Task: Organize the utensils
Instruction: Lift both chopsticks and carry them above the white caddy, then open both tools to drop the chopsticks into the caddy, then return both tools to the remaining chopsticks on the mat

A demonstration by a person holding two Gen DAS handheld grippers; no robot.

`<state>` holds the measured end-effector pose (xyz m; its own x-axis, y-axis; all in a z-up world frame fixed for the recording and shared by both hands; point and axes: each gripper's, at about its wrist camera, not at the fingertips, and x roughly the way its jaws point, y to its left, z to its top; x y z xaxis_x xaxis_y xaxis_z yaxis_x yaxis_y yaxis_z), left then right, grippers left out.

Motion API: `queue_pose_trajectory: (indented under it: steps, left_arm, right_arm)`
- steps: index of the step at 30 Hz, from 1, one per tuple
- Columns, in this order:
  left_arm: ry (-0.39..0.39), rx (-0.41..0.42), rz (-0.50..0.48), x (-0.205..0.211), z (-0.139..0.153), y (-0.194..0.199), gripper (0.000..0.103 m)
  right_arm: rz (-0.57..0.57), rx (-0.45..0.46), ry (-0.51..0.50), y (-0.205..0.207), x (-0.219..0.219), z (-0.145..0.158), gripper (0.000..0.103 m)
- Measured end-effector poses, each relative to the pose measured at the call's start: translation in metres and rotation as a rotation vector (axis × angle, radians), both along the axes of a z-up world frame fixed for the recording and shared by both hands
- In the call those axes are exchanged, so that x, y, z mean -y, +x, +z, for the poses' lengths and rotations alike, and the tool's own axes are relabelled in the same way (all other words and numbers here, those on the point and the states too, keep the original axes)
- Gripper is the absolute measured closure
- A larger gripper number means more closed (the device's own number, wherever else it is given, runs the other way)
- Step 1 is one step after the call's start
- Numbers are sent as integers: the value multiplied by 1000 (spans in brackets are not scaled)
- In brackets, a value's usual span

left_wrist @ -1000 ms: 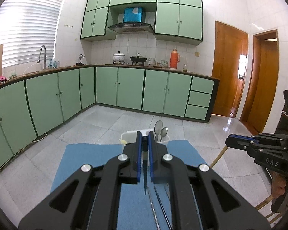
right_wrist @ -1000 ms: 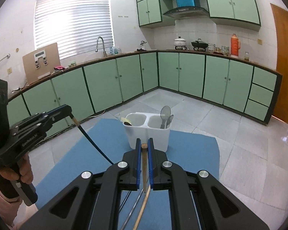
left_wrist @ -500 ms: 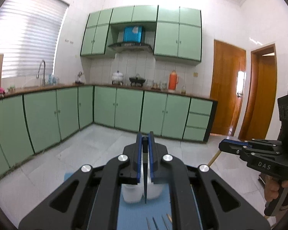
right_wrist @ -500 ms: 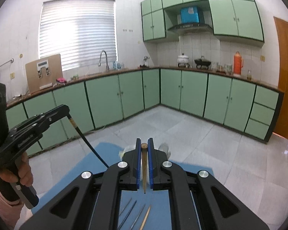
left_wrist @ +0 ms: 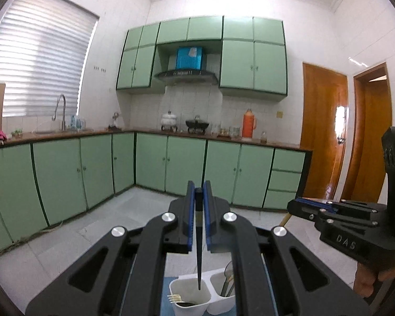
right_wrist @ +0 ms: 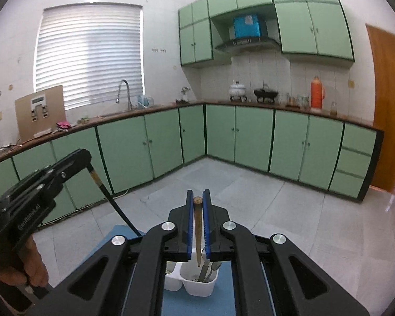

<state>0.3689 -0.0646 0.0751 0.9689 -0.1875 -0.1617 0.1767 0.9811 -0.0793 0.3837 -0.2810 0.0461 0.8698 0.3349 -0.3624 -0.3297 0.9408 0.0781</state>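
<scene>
change since a second ago: both grippers have come up and forward, so the white two-part caddy (left_wrist: 197, 299) that sat past the jaws, out on the blue mat (right_wrist: 225, 293), is now right below them; more wall and ceiling in view, and the loose utensils that lay on the mat under the jaws are gone from sight

left gripper (left_wrist: 198, 197): jaws clenched on a black chopstick (left_wrist: 199, 250), same grip as before; the stick hangs down from between the pads and its tip sits over the caddy's left compartment

right gripper (right_wrist: 197, 204): jaws clamped on a wooden chopstick (right_wrist: 198, 234), tip pointing down at the caddy's right compartment (right_wrist: 200, 285)

caddy contents: a fork (left_wrist: 174, 298) lies in the left compartment, spoon handles (left_wrist: 227, 281) stand in the right one

hard to see: the gripper frames cover most of the caddy and mat in both views; can't tell if either tip is inside the rim or just above it; the spoons are mostly blocked, so no sure count; only the edge of each hand (right_wrist: 31, 266) shows on the handles

count: 2 grippers, 2 chopsticks (one each), 1 caddy with 2 compartments, 1 fork

background: green cabinets (right_wrist: 250, 137), nothing else near the jaws
</scene>
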Motion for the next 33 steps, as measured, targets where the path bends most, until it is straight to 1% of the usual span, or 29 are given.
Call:
queue_pose_trajectory:
  steps: [4, 9, 14, 18, 20, 21, 22, 23, 24, 25, 26, 27, 28, 29, 30, 32, 33]
  left_arm:
    - [29, -68, 11, 4, -32, 25, 98]
    - [59, -126, 9, 6, -61, 40, 98]
    - [54, -166, 14, -2, -78, 44, 97]
    - [56, -189, 10, -6, -82, 45, 97]
    - [54, -198, 9, -8, -84, 43, 96]
    - [52, -201, 11, -10, -85, 42, 91]
    - [50, -206, 9, -11, -86, 41, 83]
    - [48, -208, 10, -11, -86, 40, 80]
    - [43, -205, 12, -14, -87, 35, 73]
    - [40, -205, 11, -16, -87, 33, 68]
    - [38, -203, 13, -17, -87, 29, 65]
    - [35, -196, 16, -20, -88, 22, 60]
    - [35, -191, 18, -21, -88, 18, 54]
    - [31, -183, 22, -24, -89, 11, 51]
    - [26, -177, 27, -25, -90, 5, 45]
    - [14, -166, 33, -29, -94, -10, 41]
    - [13, -162, 39, -31, -97, -20, 38]
  right_arm:
    - [0, -70, 41, 23, 3, -37, 96]
    - [-1, -103, 36, 35, 1, -62, 96]
    - [4, -127, 47, 36, 2, -78, 96]
    - [-4, -147, 52, 34, 7, -87, 95]
    - [-10, -150, 56, 32, 11, -90, 90]
    - [-12, -152, 59, 31, 12, -91, 89]
    - [-14, -153, 64, 29, 13, -91, 86]
    - [-16, -151, 67, 28, 16, -92, 83]
    - [-18, -148, 66, 26, 18, -92, 82]
    - [-21, -143, 65, 22, 18, -92, 80]
    - [-28, -136, 63, 18, 20, -92, 73]
    - [-37, -128, 61, 13, 21, -93, 70]
    - [-48, -119, 63, 7, 23, -93, 63]
    - [-61, -108, 70, 0, 26, -95, 60]
    - [-70, -99, 76, -7, 29, -96, 59]
    - [-91, -82, 80, -22, 34, -101, 49]
    - [-100, -75, 80, -28, 36, -103, 48]
